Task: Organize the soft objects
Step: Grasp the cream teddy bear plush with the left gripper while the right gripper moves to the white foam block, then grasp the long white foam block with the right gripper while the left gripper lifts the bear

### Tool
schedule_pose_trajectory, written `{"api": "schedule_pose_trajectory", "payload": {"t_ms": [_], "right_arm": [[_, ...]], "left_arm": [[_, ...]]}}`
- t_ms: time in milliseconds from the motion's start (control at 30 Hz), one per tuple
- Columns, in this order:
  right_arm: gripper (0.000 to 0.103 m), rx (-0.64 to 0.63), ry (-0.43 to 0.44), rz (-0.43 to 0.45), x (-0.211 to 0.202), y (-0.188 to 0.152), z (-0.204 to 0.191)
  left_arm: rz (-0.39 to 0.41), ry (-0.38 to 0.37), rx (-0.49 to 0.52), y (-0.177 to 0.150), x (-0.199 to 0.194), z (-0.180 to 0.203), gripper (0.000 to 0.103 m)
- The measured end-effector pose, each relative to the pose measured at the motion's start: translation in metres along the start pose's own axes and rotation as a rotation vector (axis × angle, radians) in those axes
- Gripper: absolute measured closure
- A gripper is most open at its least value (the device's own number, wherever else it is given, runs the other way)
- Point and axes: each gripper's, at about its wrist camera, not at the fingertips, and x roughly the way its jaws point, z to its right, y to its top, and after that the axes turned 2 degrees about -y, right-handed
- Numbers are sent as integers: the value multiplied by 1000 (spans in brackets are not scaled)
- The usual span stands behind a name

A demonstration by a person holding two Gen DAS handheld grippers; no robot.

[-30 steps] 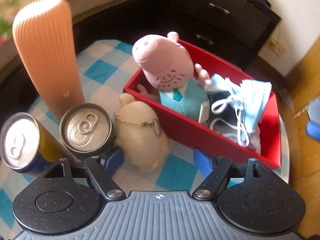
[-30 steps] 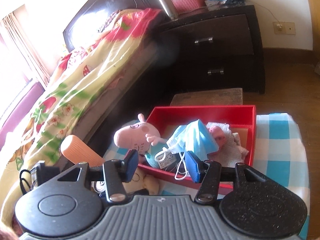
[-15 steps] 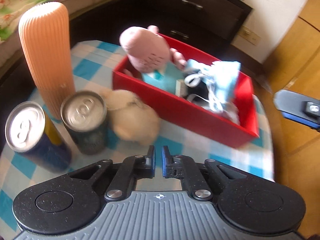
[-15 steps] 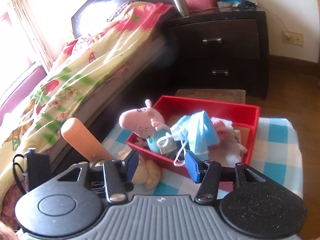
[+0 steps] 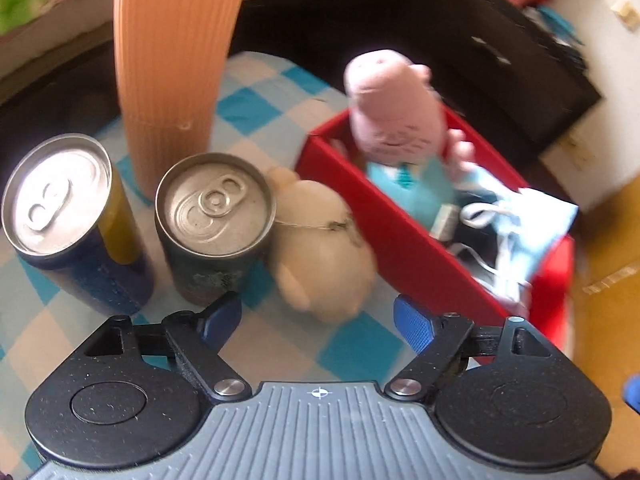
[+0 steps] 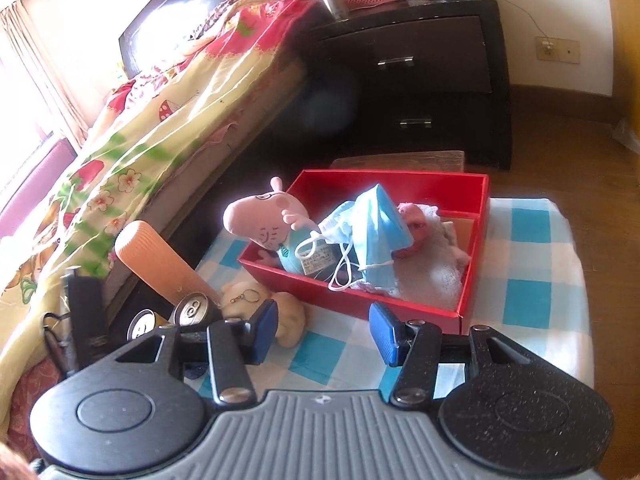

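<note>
A cream plush toy (image 5: 320,240) with a key ring lies on the blue-checked cloth between a grey can (image 5: 216,216) and the red box (image 5: 384,232); it also shows in the right wrist view (image 6: 256,300). My left gripper (image 5: 316,318) is open, its fingers just in front of the plush, not touching. The red box (image 6: 476,240) holds a pink pig plush (image 6: 264,220), a blue face mask (image 6: 380,232) and a pink doll in white cloth (image 6: 428,240). My right gripper (image 6: 322,330) is open and empty, held above the table in front of the box.
A tall orange ribbed cylinder (image 5: 172,48) and a blue-yellow can (image 5: 68,220) stand left of the grey can. A bed (image 6: 140,120) lies to the left, a dark nightstand (image 6: 420,76) behind. The left gripper's black body (image 6: 86,316) shows at lower left.
My left gripper was shut half a second ago and is now open, closer to the cream plush. The right gripper has risen and pulled back a little, still open.
</note>
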Motion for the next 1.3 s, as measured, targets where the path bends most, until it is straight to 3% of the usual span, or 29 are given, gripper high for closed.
{"api": "schedule_pose_trajectory", "payload": {"t_ms": [133, 233, 300, 367, 467, 733, 1067, 1200, 1300], "right_arm": [[74, 13, -3, -16, 8, 3, 9], [74, 58, -16, -13, 19, 13, 20], [74, 90, -21, -15, 26, 19, 27], [74, 109, -26, -14, 30, 22, 30], [74, 104, -30, -11, 31, 23, 30], [74, 64, -64, -30, 13, 4, 26], [74, 99, -187, -77, -25, -62, 38], [62, 183, -244, -132, -17, -77, 56], [61, 206, -259, -164, -7, -81, 64]], "left_arm": [[19, 14, -108, -2, 18, 0, 21], [38, 13, -133, -3, 25, 0, 24], [43, 13, -88, -3, 28, 2, 37], [26, -26, -56, 0, 28, -1, 60], [21, -69, -20, 2, 21, -3, 67], [-24, -153, 135, -23, -21, -3, 68], [-87, -235, 318, -69, -56, 15, 68], [-94, -236, 375, -76, -57, 23, 68], [-112, -239, 397, -80, -53, 26, 68]]}}
